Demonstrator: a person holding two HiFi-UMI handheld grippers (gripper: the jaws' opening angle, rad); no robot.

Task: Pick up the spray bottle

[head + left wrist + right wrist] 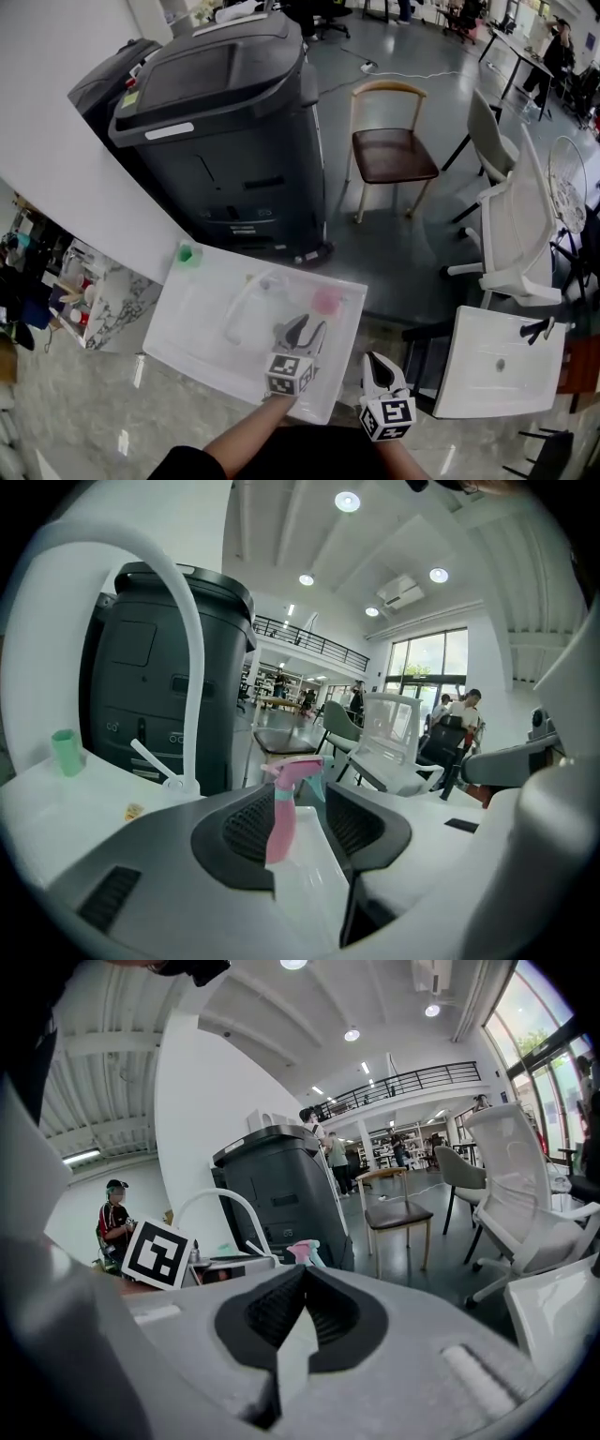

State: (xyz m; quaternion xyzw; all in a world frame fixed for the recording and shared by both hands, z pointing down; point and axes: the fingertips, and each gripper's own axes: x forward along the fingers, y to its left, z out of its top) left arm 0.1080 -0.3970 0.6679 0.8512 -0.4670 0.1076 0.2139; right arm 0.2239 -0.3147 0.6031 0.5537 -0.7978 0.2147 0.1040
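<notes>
The spray bottle (326, 301), with a pink trigger head and a teal nozzle, stands on the white basin top (192, 333) near its right edge. My left gripper (302, 332) is just short of it with its jaws apart. In the left gripper view the spray bottle (281, 810) stands ahead in the gap of the left gripper (305, 819), and neither pad presses on it. My right gripper (379, 367) hangs off the basin's near right corner, shut and empty. In the right gripper view the right gripper (302, 1283) points toward the distant spray bottle (302, 1252).
A curved white faucet (242, 298) rises mid-basin, and a green cup (187, 253) sits at the far left corner. A dark grey copier (225, 122) stands behind. A wooden chair (389, 150), white chairs (516, 234) and a second white basin (497, 361) are to the right.
</notes>
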